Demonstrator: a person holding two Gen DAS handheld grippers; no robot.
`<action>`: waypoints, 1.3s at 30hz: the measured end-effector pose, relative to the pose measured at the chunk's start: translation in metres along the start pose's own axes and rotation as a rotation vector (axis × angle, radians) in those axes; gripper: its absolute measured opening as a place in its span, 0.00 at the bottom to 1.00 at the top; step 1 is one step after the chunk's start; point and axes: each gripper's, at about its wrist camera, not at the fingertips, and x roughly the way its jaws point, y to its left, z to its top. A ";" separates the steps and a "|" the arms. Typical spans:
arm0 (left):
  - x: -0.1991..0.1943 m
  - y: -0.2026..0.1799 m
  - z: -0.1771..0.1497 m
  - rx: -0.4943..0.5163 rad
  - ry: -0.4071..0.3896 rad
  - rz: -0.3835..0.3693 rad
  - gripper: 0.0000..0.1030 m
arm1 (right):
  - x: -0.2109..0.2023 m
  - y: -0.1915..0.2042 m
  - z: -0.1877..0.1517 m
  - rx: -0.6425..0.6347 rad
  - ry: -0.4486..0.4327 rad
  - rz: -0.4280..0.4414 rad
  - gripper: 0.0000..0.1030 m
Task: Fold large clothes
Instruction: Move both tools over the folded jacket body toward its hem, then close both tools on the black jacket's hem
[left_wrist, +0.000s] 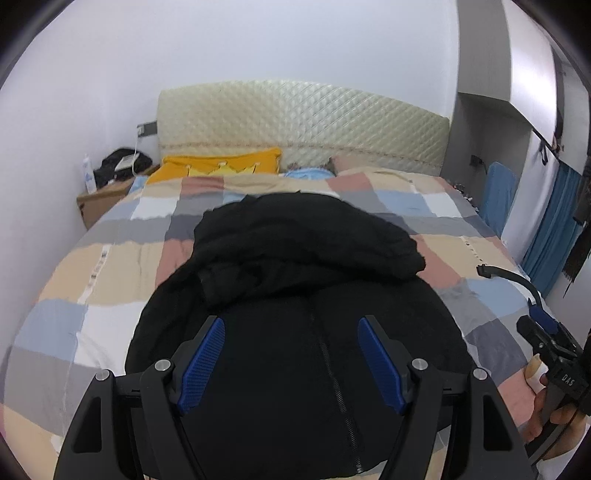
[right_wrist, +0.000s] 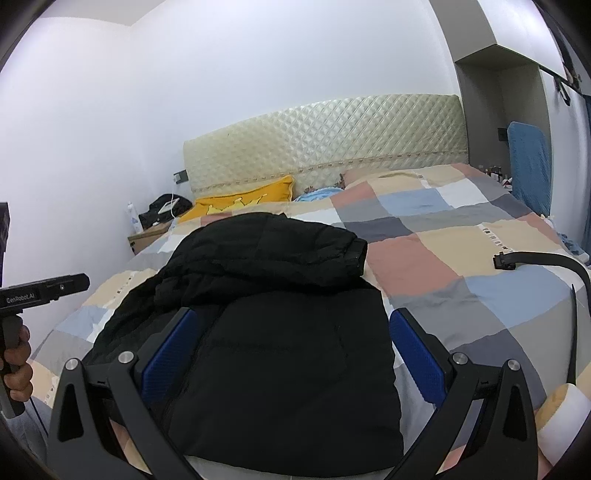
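My black quilted puffer jacket (left_wrist: 295, 295) lies lengthwise toward the padded cream headboard (left_wrist: 303, 125), zipper up; both my left gripper (left_wrist: 291, 365) and right gripper (right_wrist: 291, 365) spread wide, empty.

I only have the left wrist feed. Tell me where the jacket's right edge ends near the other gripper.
Observer: In the right wrist view the black jacket ends in a straight side edge just inside the right gripper's right finger; beyond it is bare checked quilt.
Operator: Report that gripper's jaws.
Observer: Open wide, holding nothing, spanning the jacket's body.
Operator: Say what lies past the sleeve.
Observer: The folded-over sleeve's cuff points right, resting on the quilt.
Operator: Anything loose on the quilt there?
Observer: A black strap with a buckle, apart from the jacket.
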 end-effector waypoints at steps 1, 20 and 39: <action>0.002 0.003 -0.001 -0.008 0.008 -0.001 0.72 | 0.002 0.001 0.000 -0.003 0.006 -0.001 1.00; 0.050 0.085 -0.057 -0.148 0.166 0.100 0.72 | 0.013 -0.010 0.009 -0.045 0.115 -0.017 1.00; 0.072 0.112 -0.073 -0.245 0.285 0.168 0.72 | 0.136 -0.110 -0.057 0.335 0.812 0.139 1.00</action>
